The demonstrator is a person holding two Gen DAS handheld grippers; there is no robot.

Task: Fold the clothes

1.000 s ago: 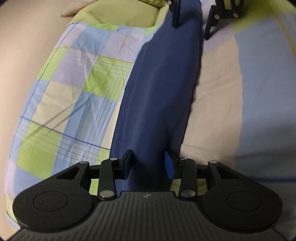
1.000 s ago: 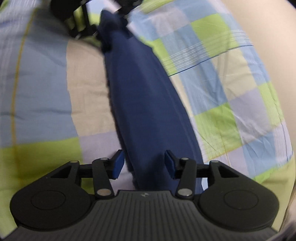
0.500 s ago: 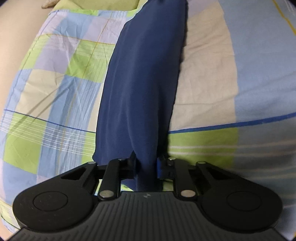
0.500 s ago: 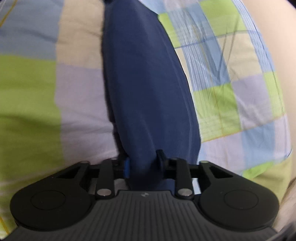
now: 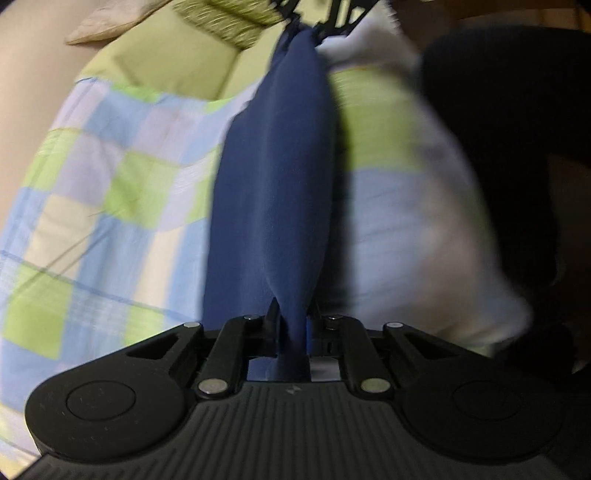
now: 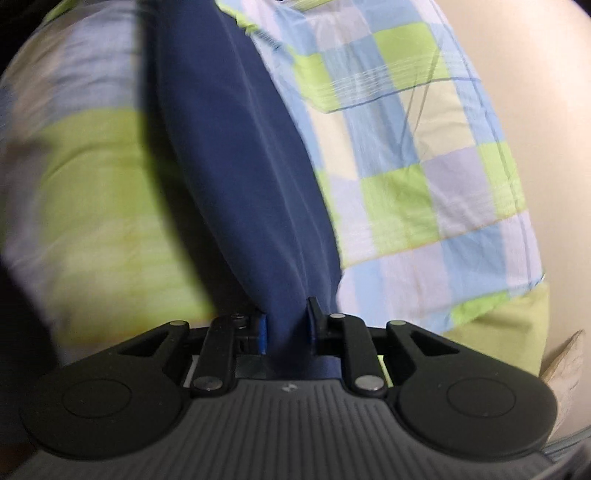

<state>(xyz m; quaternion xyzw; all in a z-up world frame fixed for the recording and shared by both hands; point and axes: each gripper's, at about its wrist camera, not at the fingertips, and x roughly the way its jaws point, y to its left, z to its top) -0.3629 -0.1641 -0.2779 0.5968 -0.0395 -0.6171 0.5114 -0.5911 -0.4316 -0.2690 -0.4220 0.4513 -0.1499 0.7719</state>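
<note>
A navy blue garment (image 5: pixel 273 192) hangs stretched as a long narrow band above the checked bedsheet (image 5: pixel 110 192). My left gripper (image 5: pixel 292 325) is shut on its near end. In the left wrist view the right gripper (image 5: pixel 314 26) shows at the far end, pinching the cloth. In the right wrist view my right gripper (image 6: pixel 287 321) is shut on the navy garment (image 6: pixel 243 155), which runs away toward the top. The cloth casts a shadow on the sheet below it.
The bed is covered by a blue, green and lilac checked sheet (image 6: pixel 399 158). A green pillow (image 5: pixel 177 70) lies at the head. A beige wall (image 6: pixel 546 110) borders the bed. A dark area (image 5: pixel 517 147) lies past the bed's edge.
Both grippers closed on the ends of the navy garment and lifted it off the sheet. It now hangs taut between them, and both views are blurred by motion.
</note>
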